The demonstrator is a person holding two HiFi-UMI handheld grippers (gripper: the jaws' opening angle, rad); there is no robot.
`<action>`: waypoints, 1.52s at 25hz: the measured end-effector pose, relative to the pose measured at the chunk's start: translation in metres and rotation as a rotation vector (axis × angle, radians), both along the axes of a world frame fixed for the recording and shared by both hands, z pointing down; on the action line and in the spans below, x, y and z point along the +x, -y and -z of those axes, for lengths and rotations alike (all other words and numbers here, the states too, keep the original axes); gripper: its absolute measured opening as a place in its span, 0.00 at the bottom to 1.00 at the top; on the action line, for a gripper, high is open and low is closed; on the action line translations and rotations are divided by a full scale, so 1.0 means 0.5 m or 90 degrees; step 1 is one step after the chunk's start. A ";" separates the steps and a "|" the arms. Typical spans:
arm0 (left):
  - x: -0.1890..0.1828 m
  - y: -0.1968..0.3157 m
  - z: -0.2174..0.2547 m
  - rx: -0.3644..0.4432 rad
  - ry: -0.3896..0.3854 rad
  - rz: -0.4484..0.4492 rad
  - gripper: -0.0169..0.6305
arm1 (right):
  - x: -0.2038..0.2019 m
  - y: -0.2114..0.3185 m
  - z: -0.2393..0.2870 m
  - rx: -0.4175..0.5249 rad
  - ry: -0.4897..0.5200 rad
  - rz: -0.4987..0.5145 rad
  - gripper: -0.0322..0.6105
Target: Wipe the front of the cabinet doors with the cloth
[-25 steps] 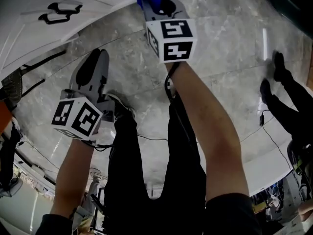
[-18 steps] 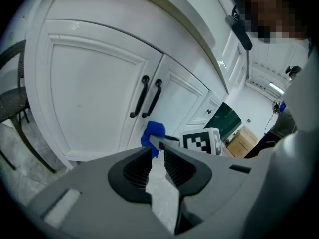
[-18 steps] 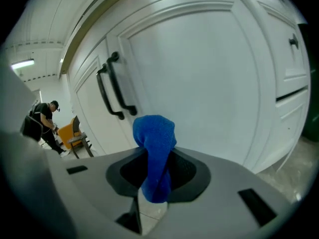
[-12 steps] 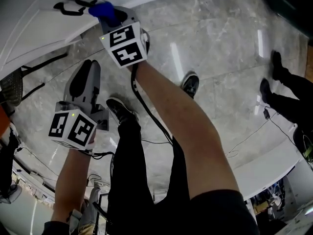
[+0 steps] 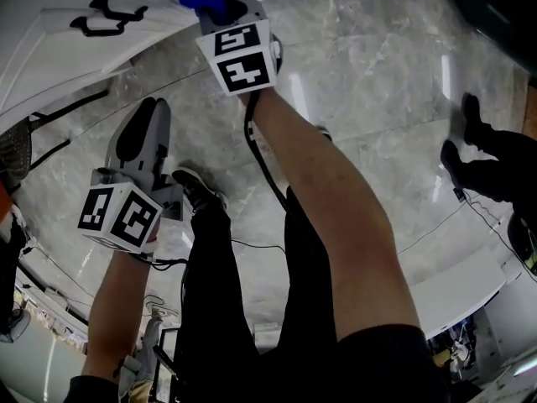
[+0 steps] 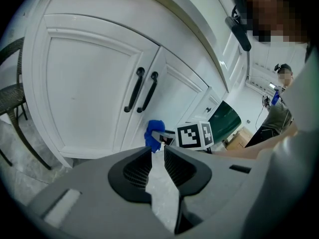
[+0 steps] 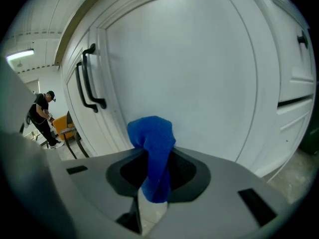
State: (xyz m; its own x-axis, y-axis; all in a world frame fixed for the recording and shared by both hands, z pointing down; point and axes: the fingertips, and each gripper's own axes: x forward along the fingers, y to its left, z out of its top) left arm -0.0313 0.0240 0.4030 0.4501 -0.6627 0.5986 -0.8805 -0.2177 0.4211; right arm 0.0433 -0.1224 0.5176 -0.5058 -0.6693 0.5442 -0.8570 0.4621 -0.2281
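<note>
White panelled cabinet doors fill my view w/ right gripper pinching the soft, limp blue cloth mid-bunch, close to a door (decent hold imo), left gripper jaws slightly apart, empty.

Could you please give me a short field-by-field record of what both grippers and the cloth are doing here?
Right gripper: jaws shut on blue cloth
Left gripper: jaws slightly apart, empty, over the floor
Cabinet door: white, closed, directly ahead of cloth
Cloth-door contact: cannot tell
Handles: black pair, untouched
</note>
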 end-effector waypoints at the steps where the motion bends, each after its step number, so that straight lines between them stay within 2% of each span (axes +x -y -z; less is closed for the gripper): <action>1: 0.014 0.007 -0.005 0.001 -0.001 -0.001 0.15 | 0.024 0.010 -0.001 0.005 -0.009 0.004 0.19; 5: 0.075 0.021 -0.027 0.004 -0.004 -0.017 0.15 | 0.116 0.033 -0.006 0.027 -0.050 0.017 0.19; 13: 0.188 0.023 -0.039 -0.023 -0.013 -0.044 0.15 | 0.289 0.061 -0.017 0.013 -0.061 -0.049 0.19; 18: 0.190 0.036 -0.056 -0.030 -0.004 -0.049 0.15 | 0.357 0.053 -0.032 -0.002 -0.053 -0.111 0.19; 21: 0.180 0.040 -0.059 -0.028 -0.003 -0.048 0.15 | 0.364 0.037 -0.050 -0.020 -0.056 -0.121 0.19; 25: 0.155 0.037 -0.067 -0.025 0.002 -0.058 0.15 | 0.311 0.009 -0.058 -0.030 -0.046 -0.117 0.19; 30: 0.075 0.015 -0.083 -0.012 0.045 -0.098 0.15 | 0.143 -0.015 -0.062 -0.035 -0.009 -0.078 0.19; 33: 0.018 -0.021 -0.117 -0.040 0.068 -0.115 0.15 | 0.026 -0.037 -0.066 -0.047 0.011 -0.042 0.19; 36: -0.041 -0.060 -0.152 -0.083 0.078 -0.110 0.15 | -0.086 -0.059 -0.091 -0.075 0.026 0.001 0.19; 38: -0.071 -0.077 -0.162 -0.091 0.086 -0.102 0.15 | -0.131 -0.064 -0.112 -0.095 0.038 0.005 0.19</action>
State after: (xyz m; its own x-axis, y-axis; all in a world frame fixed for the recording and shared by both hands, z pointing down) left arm -0.0669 0.0624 0.4839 0.4514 -0.4934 0.7435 -0.8903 -0.3050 0.3382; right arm -0.0222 -0.0903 0.5736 -0.5446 -0.5793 0.6065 -0.8366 0.4255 -0.3449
